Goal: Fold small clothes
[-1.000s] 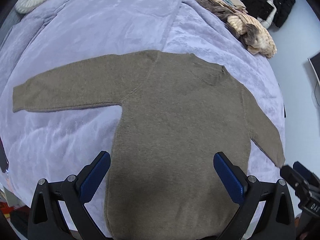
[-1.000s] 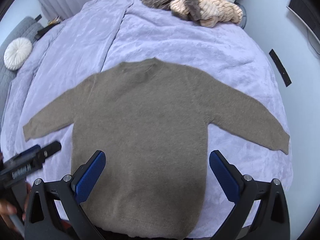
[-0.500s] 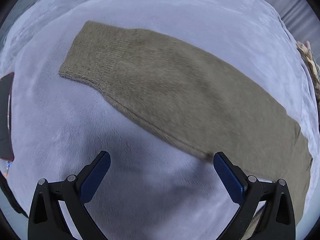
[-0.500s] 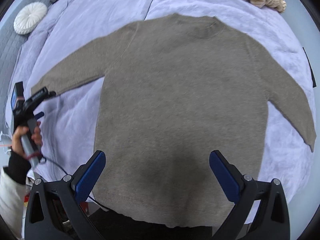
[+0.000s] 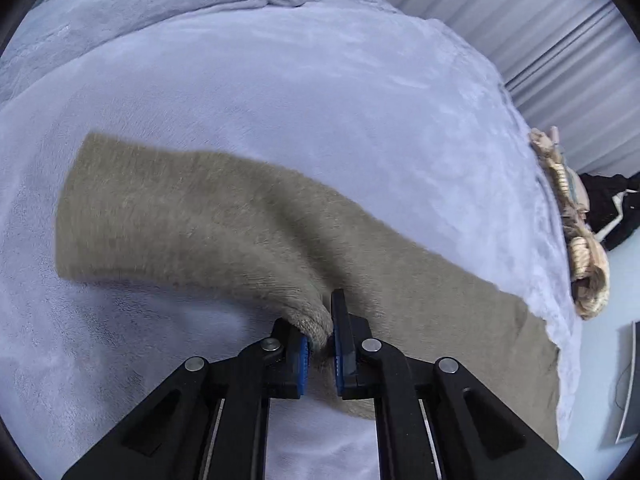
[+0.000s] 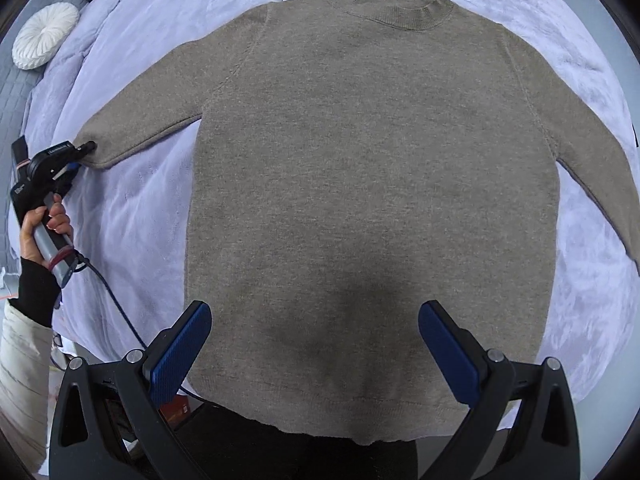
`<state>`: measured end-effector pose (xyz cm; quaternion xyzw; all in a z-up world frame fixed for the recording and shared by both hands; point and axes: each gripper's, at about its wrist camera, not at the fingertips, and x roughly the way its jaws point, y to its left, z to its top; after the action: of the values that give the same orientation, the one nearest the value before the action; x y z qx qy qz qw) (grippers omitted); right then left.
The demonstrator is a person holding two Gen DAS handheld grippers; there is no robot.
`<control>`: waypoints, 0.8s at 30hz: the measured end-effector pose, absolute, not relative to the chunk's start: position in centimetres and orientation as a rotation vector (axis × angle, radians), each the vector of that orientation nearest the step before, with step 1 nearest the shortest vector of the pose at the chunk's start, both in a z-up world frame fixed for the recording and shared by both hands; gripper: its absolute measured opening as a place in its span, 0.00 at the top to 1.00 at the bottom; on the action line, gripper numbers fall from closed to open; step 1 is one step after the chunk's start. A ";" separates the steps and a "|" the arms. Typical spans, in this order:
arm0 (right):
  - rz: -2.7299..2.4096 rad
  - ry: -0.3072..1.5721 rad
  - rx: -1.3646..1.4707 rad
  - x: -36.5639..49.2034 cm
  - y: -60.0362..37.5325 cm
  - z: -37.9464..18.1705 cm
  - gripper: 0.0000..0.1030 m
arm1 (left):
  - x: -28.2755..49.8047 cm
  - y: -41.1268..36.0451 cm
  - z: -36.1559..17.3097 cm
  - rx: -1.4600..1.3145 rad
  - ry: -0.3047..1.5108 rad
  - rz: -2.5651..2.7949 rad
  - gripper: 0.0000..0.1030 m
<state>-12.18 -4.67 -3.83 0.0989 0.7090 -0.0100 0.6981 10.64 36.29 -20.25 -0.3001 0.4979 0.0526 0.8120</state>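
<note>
A taupe knit sweater (image 6: 372,160) lies flat, front down, on a lilac blanket (image 5: 320,100), sleeves spread. In the left wrist view its left sleeve (image 5: 200,220) runs across the picture. My left gripper (image 5: 316,312) is closing its jaws on the sleeve's near edge, and a fold of knit is pinched between the blue pads. The right wrist view shows that same gripper (image 6: 86,146) at the sleeve's cuff end. My right gripper (image 6: 316,312) hangs open above the sweater's lower body, close to the hem, with nothing between its fingers.
A heap of other clothes (image 5: 580,248) lies at the far right of the bed, with a black garment (image 5: 612,208) beyond it. A round white cushion (image 6: 44,40) sits at the far left. A hand (image 6: 44,228) and a trailing cable are at the bed's left edge.
My left gripper swung from over the sweater's body to the left sleeve, came down and closed on its edge. My right gripper sank closer to the sweater and stayed open.
</note>
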 end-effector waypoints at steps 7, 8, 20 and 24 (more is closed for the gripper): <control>-0.033 1.553 0.284 -11.9 -8.5 -3.9 0.00 | 11.8 26.5 -10.2 -0.497 0.902 -0.161 0.93; -0.039 1.543 0.292 -11.9 -9.1 -3.7 0.00 | 12.2 24.2 -9.1 -0.473 0.887 -0.210 0.93; -0.243 1.516 0.511 -16.4 -19.9 -4.7 0.00 | 13.0 -6.2 -13.5 -0.076 1.113 -0.595 0.92; -0.317 1.525 0.569 -17.9 -22.3 -5.7 0.00 | 10.6 -8.1 -17.0 0.008 1.231 -0.601 0.57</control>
<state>-17.87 -22.32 -5.68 0.2531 0.6782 -0.1410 0.6753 10.56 -8.13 -16.98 0.0035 0.5685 -0.2773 0.7745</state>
